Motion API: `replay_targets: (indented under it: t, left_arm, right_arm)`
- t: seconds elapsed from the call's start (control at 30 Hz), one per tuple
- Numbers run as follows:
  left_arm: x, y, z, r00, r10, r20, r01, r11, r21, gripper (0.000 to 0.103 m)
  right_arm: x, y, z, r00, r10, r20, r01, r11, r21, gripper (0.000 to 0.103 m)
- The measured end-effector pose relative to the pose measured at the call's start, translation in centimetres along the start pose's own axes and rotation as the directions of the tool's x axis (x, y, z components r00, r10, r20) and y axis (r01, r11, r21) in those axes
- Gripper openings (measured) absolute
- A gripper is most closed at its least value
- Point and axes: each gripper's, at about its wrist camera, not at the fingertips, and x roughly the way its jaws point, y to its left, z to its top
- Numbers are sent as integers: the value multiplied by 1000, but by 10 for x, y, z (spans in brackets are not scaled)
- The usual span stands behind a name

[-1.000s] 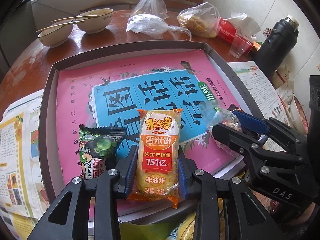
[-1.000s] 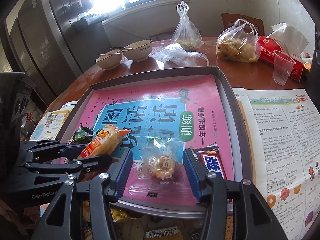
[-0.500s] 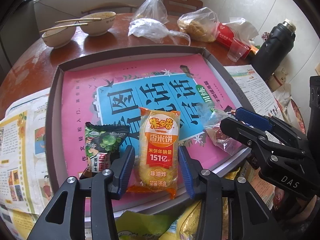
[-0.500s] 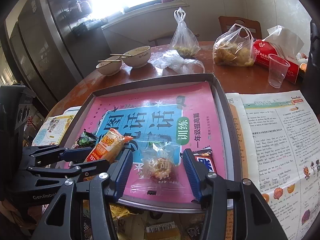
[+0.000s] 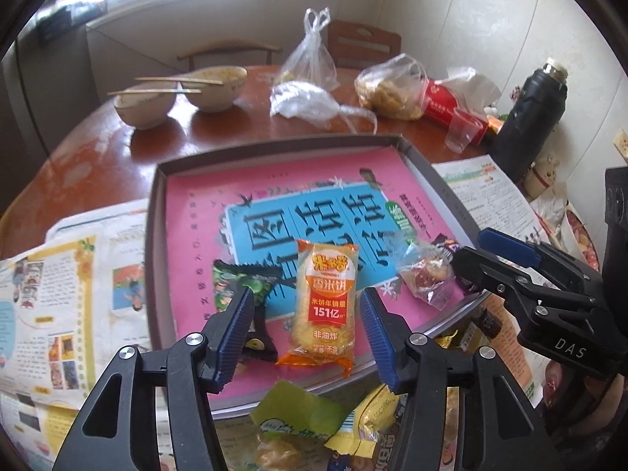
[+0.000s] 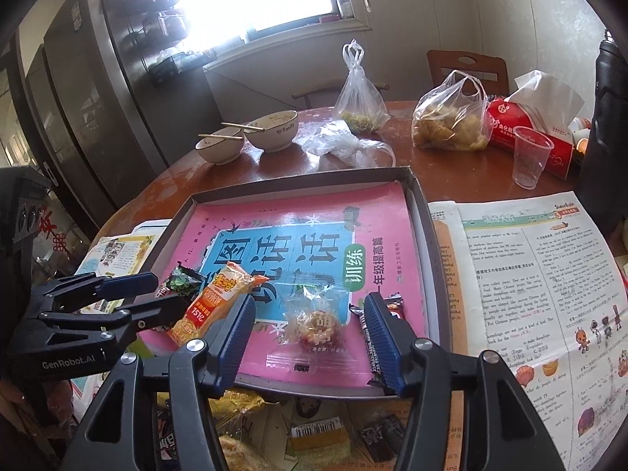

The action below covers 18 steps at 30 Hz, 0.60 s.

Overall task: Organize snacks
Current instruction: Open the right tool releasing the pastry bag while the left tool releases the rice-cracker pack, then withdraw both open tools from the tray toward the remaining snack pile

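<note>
Bowls (image 5: 180,96), bags (image 5: 388,86), cup (image 5: 463,135) behind tray (image 5: 155,235).

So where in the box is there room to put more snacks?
The far half of the tray, over the pink book up to the back wall, is bare. The near edge is crowded: green packet, orange rice cracker, clear candy and dark bar sit in a row there.

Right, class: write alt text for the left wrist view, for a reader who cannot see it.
The open left gripper frames an orange rice-cracker packet lying on a pink book in a shallow tray. A green snack packet lies left, a clear-wrapped candy right.
</note>
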Motion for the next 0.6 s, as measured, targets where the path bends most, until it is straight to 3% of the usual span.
replay_targets:
  t: [0.23, 0.6]
  left_arm:
    - [-17, 1, -2, 997, 46, 56, -46, 999, 1, 64]
    - [-38, 9, -9, 996, 38, 78, -37, 999, -24, 65]
  right_arm:
    - [-17, -9, 1, 999, -3, 37, 2, 1000, 13, 64]
    - [-34, -9, 1, 998, -5, 59, 5, 1000, -7, 67]
